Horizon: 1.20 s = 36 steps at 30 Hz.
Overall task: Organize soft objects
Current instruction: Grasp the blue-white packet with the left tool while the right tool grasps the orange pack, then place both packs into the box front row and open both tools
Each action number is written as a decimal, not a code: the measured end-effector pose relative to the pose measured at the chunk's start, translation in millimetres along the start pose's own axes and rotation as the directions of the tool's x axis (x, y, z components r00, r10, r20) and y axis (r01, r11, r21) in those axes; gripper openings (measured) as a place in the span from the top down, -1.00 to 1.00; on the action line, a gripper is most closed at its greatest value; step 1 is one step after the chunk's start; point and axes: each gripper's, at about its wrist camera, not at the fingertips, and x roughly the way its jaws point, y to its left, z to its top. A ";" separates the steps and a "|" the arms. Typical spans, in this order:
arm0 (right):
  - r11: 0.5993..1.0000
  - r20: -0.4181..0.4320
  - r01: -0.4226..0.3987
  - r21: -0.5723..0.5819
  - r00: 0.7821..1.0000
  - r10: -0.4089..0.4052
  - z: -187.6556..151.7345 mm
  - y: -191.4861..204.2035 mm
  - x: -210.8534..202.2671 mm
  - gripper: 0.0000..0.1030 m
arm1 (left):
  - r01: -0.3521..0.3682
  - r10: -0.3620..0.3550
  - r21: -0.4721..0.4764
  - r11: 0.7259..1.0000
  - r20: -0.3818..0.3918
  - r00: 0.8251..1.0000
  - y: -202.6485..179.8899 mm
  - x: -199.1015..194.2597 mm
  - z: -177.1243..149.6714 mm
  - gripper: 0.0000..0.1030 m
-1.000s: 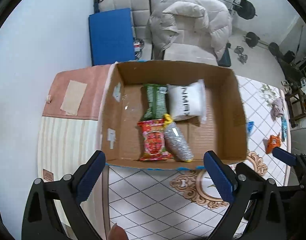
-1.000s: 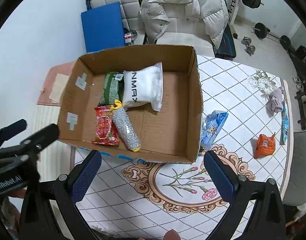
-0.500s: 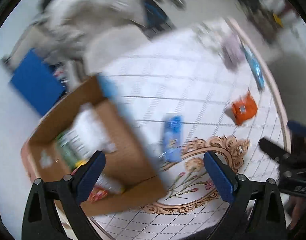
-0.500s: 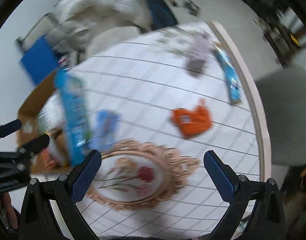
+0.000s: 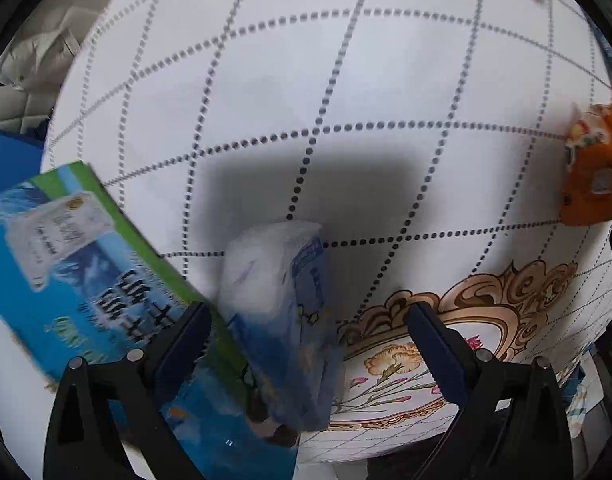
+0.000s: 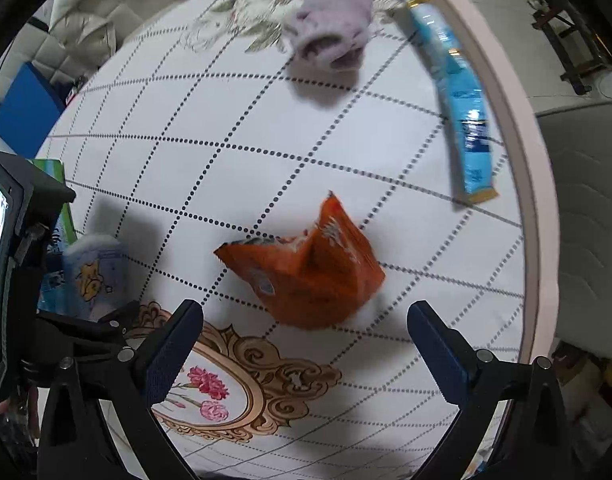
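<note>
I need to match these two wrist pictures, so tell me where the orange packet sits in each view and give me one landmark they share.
Left wrist view: the orange packet lies at the far right edge, partly cut off, on the tablecloth.
Right wrist view: the orange packet lies near the middle, just ahead of the open jaws.
Shared landmark: the blue tissue pack, low centre in the left view, lower left in the right view.
</note>
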 end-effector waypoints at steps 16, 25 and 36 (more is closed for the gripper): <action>0.998 -0.023 0.030 -0.052 0.999 -0.031 -4.8 19.8 9.0 -0.08 | 0.221 -0.188 -0.189 0.957 0.176 0.966 21.1 -25.2 -44.9 0.60; 0.981 0.094 -0.096 -0.167 0.989 0.113 -34.2 86.8 -80.4 -0.07 | 0.325 -0.201 -0.233 0.917 0.435 0.878 97.9 -109.4 -143.0 0.60; 0.880 0.074 -0.201 -0.430 0.964 0.256 -100.6 267.3 -114.9 -0.07 | 0.193 -0.028 -0.451 0.871 0.347 0.937 253.6 -54.7 -245.3 0.60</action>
